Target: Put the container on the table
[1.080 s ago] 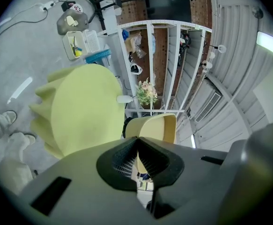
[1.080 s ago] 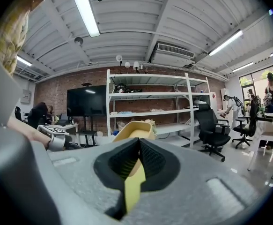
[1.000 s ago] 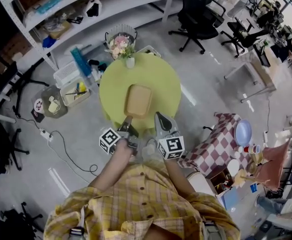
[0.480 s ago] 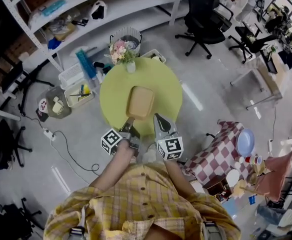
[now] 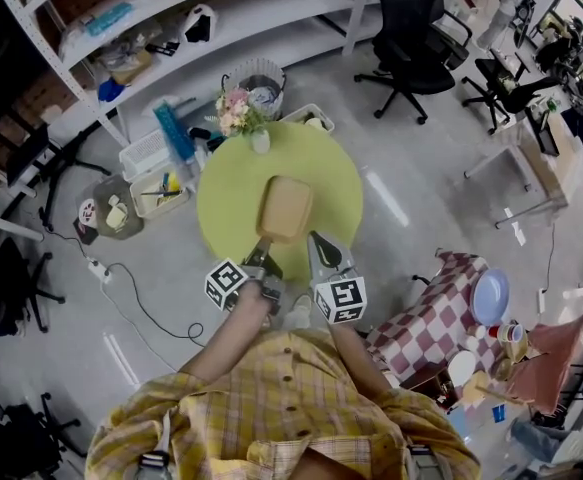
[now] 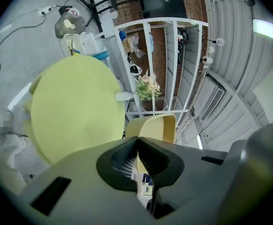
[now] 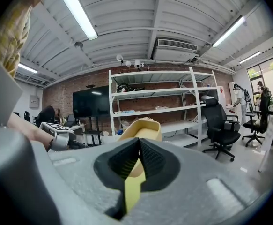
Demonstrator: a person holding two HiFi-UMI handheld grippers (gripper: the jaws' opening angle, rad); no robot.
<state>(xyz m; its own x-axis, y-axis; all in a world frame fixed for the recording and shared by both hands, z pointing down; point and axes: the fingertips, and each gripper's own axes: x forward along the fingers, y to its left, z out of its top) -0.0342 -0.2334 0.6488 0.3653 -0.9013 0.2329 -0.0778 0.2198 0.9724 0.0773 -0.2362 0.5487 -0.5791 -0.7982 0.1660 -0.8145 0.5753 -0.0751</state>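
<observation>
Over the near edge of the round yellow-green table [image 5: 227, 196], small white vase of pink flowers [image 5: 259, 140] at its far edge: pinching narrow with the left gripper [image 5: 260, 249] on the near rim of the tan rectangular plastic container [image 5: 284, 208], held aloft, and clamping the same rim alongside with the right gripper [image 5: 317, 242], jaws nearly together

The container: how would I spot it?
Find the big round green table. The container is the tan tub over it, held at its near edge by the left gripper and right gripper. Its only neighbour there is a flower vase.
</observation>
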